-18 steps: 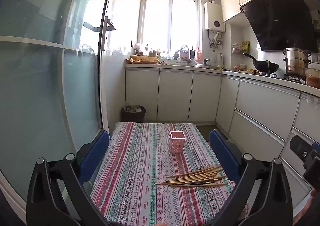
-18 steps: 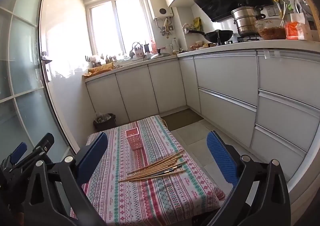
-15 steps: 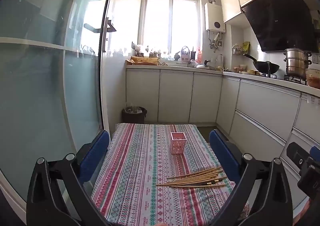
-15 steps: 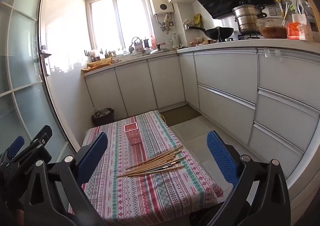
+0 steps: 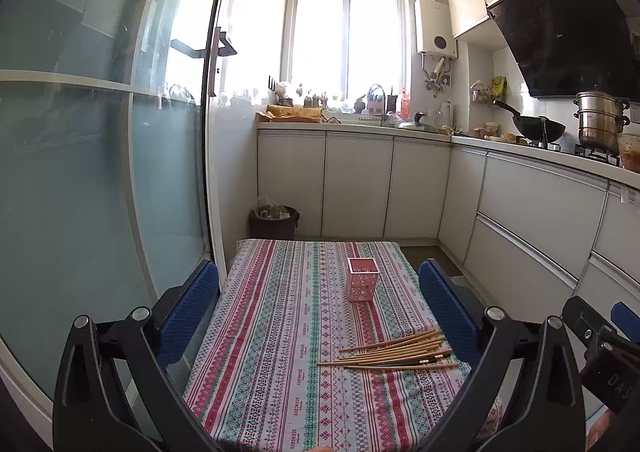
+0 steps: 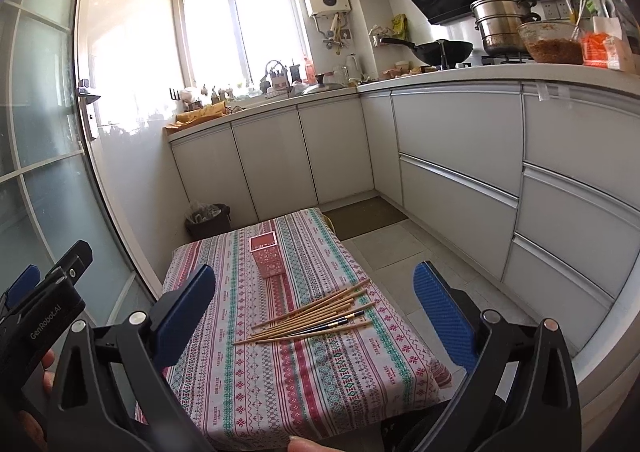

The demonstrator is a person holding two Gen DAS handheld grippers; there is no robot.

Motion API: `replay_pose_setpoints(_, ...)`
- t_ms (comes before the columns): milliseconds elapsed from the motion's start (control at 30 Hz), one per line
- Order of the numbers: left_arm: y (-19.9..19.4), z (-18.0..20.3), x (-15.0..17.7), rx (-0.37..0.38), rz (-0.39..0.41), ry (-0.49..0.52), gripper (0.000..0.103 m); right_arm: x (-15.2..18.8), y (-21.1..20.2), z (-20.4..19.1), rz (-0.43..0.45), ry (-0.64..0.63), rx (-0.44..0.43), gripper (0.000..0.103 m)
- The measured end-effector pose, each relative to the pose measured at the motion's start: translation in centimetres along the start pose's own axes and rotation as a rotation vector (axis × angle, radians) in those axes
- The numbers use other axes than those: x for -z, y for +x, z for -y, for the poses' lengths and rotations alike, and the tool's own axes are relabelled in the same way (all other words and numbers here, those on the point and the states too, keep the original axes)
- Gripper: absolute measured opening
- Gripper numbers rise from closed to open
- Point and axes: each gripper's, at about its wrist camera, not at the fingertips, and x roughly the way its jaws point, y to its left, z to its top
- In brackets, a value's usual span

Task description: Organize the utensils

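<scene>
A loose pile of wooden chopsticks (image 5: 394, 352) lies on the right side of a small table with a striped patterned cloth (image 5: 276, 332). It also shows in the right wrist view (image 6: 312, 318). A pink perforated square holder (image 5: 362, 279) stands upright and empty behind the pile, also in the right wrist view (image 6: 267, 255). My left gripper (image 5: 318, 312) is open and empty, held above the near edge of the table. My right gripper (image 6: 314, 316) is open and empty, above the table on the chopsticks' side.
A glass sliding door (image 5: 100, 172) runs along the table's left. White kitchen cabinets (image 6: 460, 156) stand right and behind. A dark waste bin (image 5: 274, 222) sits on the floor past the table's far left corner. Bare tiled floor (image 6: 400, 252) lies right of the table.
The right gripper has tilted down and moved a little closer over the table. The left gripper has barely moved. Chopsticks and holder lie as before.
</scene>
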Motion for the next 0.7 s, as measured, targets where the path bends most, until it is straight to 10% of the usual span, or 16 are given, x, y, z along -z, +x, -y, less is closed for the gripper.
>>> replay_pose_setpoints(700,-0.02,0.26,-0.06,0.002,-0.010,0.004,0.096,-0.54,-0.17,0.68,-0.011,-0.001,0.062,0.097)
